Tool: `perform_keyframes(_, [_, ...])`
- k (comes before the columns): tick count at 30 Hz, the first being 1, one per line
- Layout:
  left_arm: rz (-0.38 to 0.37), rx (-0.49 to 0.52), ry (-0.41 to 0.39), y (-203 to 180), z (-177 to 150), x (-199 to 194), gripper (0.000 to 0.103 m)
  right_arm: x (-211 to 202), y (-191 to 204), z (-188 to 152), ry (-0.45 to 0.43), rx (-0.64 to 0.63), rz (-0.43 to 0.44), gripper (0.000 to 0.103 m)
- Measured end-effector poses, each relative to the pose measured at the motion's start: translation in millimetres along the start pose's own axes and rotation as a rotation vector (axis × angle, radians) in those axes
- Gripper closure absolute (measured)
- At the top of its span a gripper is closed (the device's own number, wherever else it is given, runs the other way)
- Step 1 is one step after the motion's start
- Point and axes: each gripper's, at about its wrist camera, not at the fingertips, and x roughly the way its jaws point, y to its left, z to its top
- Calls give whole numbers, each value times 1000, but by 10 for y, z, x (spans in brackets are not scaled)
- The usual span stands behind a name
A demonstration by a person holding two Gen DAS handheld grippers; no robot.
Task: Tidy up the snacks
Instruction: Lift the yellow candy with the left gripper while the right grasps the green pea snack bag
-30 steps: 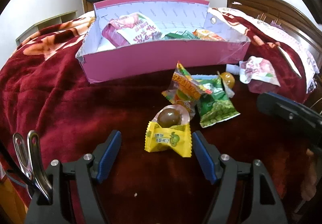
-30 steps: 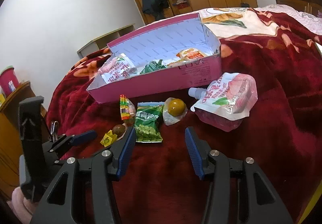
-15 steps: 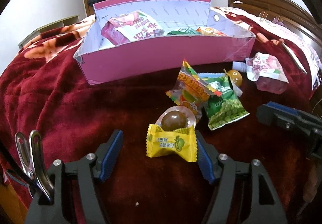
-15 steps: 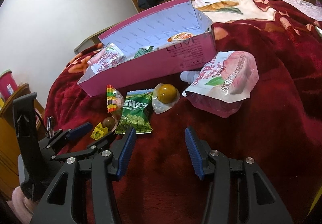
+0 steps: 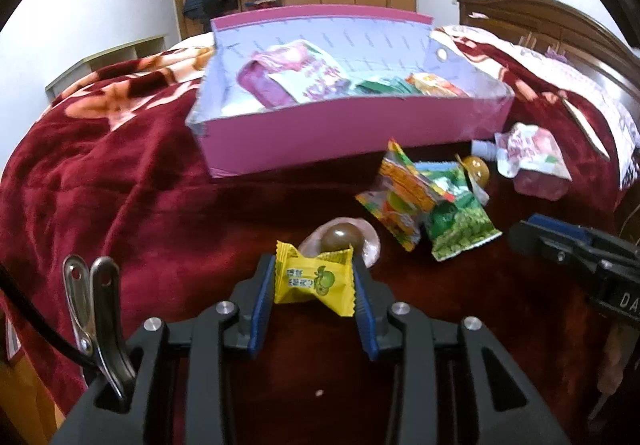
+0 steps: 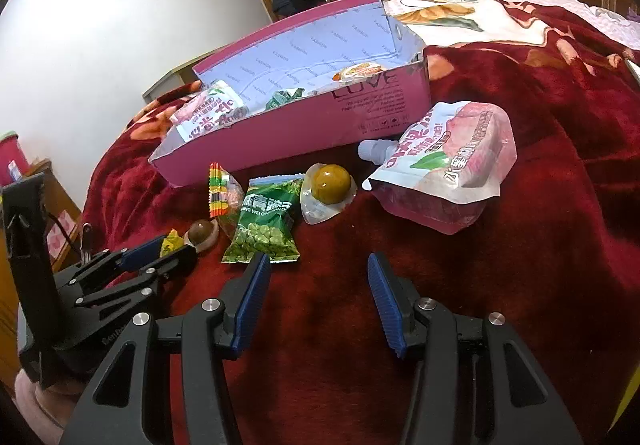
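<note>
Jaws of the left gripper are closing on the yellow candy, crosswise between them, near the pink box, while the right gripper is hanging released.

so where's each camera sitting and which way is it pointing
Left wrist: sits on the left gripper, angled down over the red blanket toward the pink box; its jaws are closing on the yellow candy; the right gripper pokes in at the right edge.
Right wrist: sits on the right gripper, open over bare blanket, facing the box and the peach pouch; the left gripper shows lower left.
Shared: box, green pea packet, both wrapped eggs, pouch, wardrobe.
</note>
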Motion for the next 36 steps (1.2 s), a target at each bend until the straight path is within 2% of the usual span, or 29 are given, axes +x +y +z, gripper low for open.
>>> perform_keyframes(6, [-10,-45,-21,150,25,-82,66,0,62,22,3,-2,6,51])
perform_keyframes(15, [-30,-98,-32,300,7,-110,66,183,376,67,35,-87,21,51])
perform_keyframes(28, [-47,-134,-40,399,-23,-118,66,438,460,125,57,-120,-21,51])
perform_keyframes(30, [-50,-136,-44,400,-19,-137,66,428,463,117,48,-124,-22,57])
perform_keyframes(36, [-52,-147,-55,409,-2,-208,66,344,462,89,27,-121,-20,61])
